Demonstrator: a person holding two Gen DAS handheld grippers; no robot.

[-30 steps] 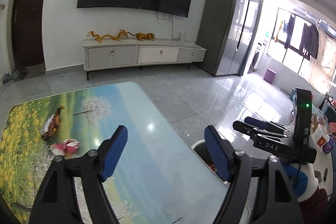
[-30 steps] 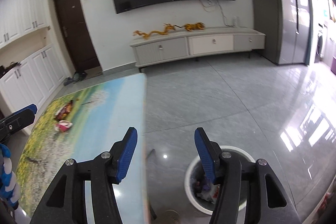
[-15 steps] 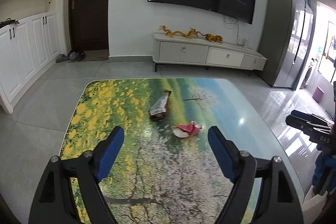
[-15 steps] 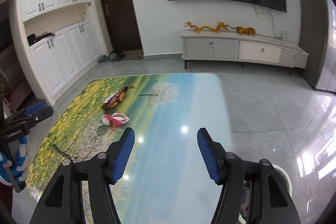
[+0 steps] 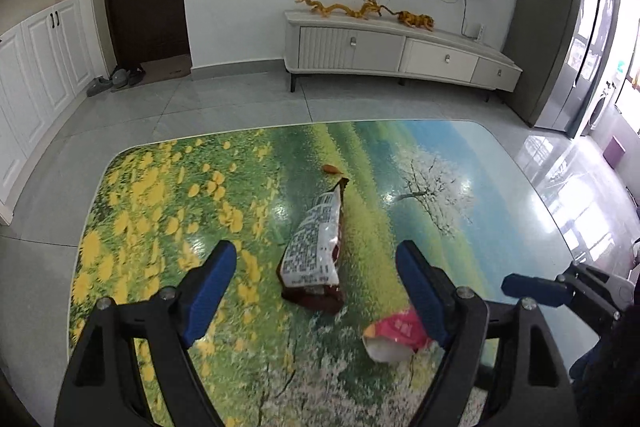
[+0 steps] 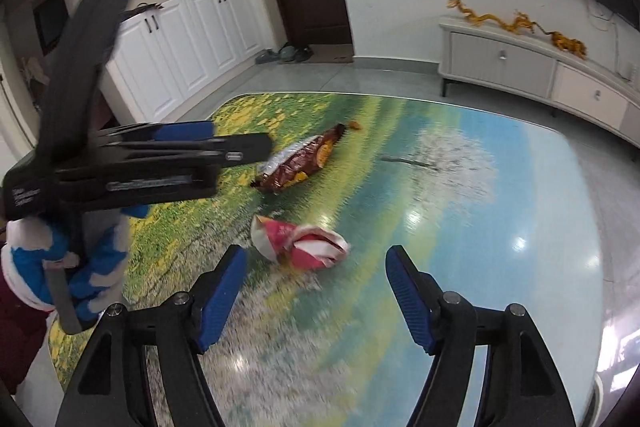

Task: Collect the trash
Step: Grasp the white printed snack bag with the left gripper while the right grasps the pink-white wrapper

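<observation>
Trash lies in two pieces on the tabletop, which carries a printed meadow picture with yellow flowers and a white tree. Nearest to the person's edge is a crumpled red and white wrapper; in the left wrist view the same wrapper is partly hidden behind the right finger of the left gripper. A little farther toward the middle of the tabletop lies a brown snack bag, flat, with its printed white back up in the left view and its brown front visible from the right side. Just beyond the far tip of the bag sits a small orange crumb.

The left gripper hangs above the bag with jaws wide, nothing between them. The right gripper hangs above the wrapper; its jaws have just been opening and stand wide, with nothing between them. Both pieces are apart from each other and well away from the far edge.
</observation>
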